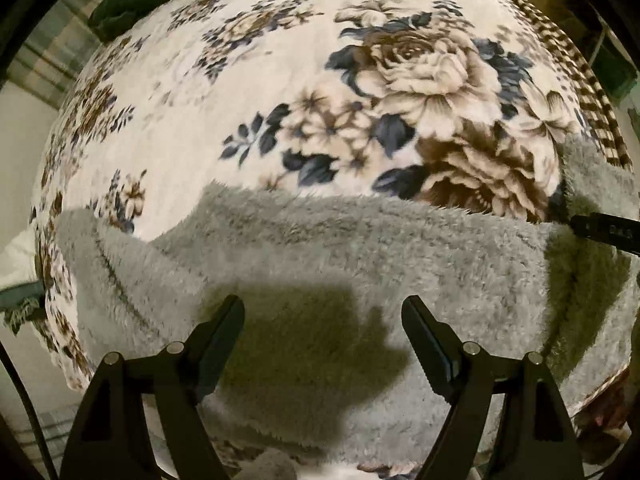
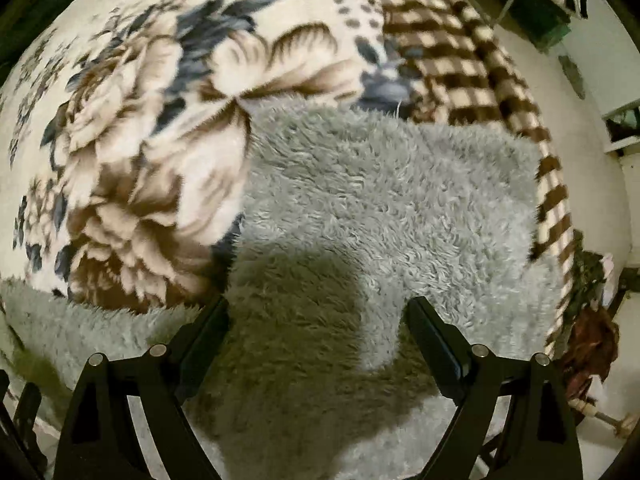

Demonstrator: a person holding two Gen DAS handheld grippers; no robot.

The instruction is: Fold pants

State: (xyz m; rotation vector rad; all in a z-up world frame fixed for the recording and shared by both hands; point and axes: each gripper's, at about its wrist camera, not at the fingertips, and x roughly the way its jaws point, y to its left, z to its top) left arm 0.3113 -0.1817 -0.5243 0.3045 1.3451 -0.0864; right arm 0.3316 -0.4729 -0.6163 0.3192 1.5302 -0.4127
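Black fingers of the left gripper (image 1: 322, 320) stand wide apart in the near foreground of the left wrist view, holding nothing, hovering over the grey fleece pants (image 1: 320, 248). From this gripper the pants lie directly below and ahead, spread as a long band whose axis runs left to right across the floral blanket (image 1: 224, 88). At the left end the fabric narrows toward a seam and a hem; at the right end it turns up toward the far side, where a black finger of the other tool (image 1: 604, 232) pokes in at the frame's edge. Faint pale marks show on that finger, too blurred to read.

Moving right, the right gripper (image 2: 318, 316) is likewise spread wide and empty above the same pants (image 2: 380, 200). Here the fleece fills the near and middle ground and extends away from the fingers toward the brown checked border (image 2: 460, 60) of the blanket, so this gripper looks nearer the right-hand end of the garment, the left gripper nearer the middle and left end. Whichever end is lifted, the fold would probably travel along that left-right axis.

No brand, label or other writing is visible on the pants or blanket.
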